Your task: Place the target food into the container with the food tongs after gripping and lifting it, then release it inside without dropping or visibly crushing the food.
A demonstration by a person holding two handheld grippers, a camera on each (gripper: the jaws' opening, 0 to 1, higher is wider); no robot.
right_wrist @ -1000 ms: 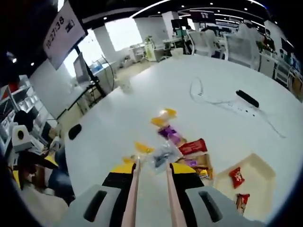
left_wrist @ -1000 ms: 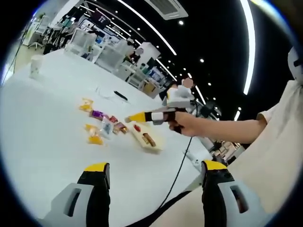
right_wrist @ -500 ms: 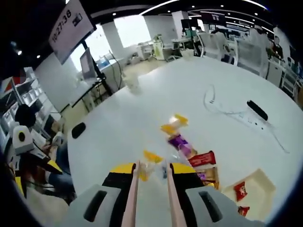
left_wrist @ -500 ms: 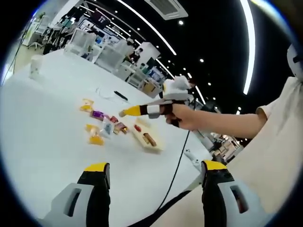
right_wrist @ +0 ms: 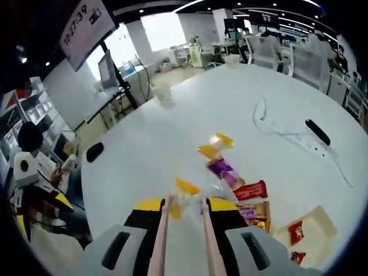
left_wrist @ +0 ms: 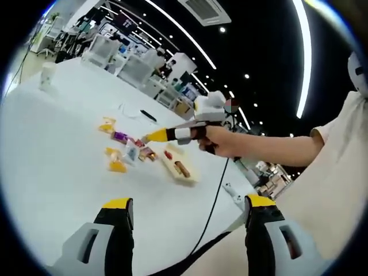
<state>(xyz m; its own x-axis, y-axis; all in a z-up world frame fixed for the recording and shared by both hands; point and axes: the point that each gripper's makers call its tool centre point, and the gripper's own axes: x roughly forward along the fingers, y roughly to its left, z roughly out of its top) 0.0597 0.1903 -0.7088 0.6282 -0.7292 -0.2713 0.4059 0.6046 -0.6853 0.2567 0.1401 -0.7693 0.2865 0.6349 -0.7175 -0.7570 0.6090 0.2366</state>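
Pink food tongs (right_wrist: 162, 230) run up between the jaws of my right gripper (right_wrist: 184, 205), which is shut on them; the tong tips stand a little apart. Just past the tips lie a yellow packet (right_wrist: 187, 186) and a clear packet (right_wrist: 183, 202). Further on lie another yellow packet (right_wrist: 214, 144), a purple one (right_wrist: 221, 168) and a red one (right_wrist: 251, 190). The cream tray (right_wrist: 318, 218) at the lower right holds a red packet (right_wrist: 296, 232). My left gripper (left_wrist: 190, 202) hangs open above the table. A hand holds the right gripper (left_wrist: 158, 136) over the packets (left_wrist: 131, 150), beside the tray (left_wrist: 185, 177).
A white power strip with its cable (right_wrist: 293, 137) and a black bar (right_wrist: 318, 131) lie on the far side of the white table (right_wrist: 172, 132). A paper cup (right_wrist: 164, 95) and a black mouse (right_wrist: 94, 152) sit near the far-left edge. A black cord (left_wrist: 215, 207) trails off the table.
The right gripper with the tongs has moved further out over the packets. The yellow and clear packets now lie at the tong tips. My left gripper has stayed put.
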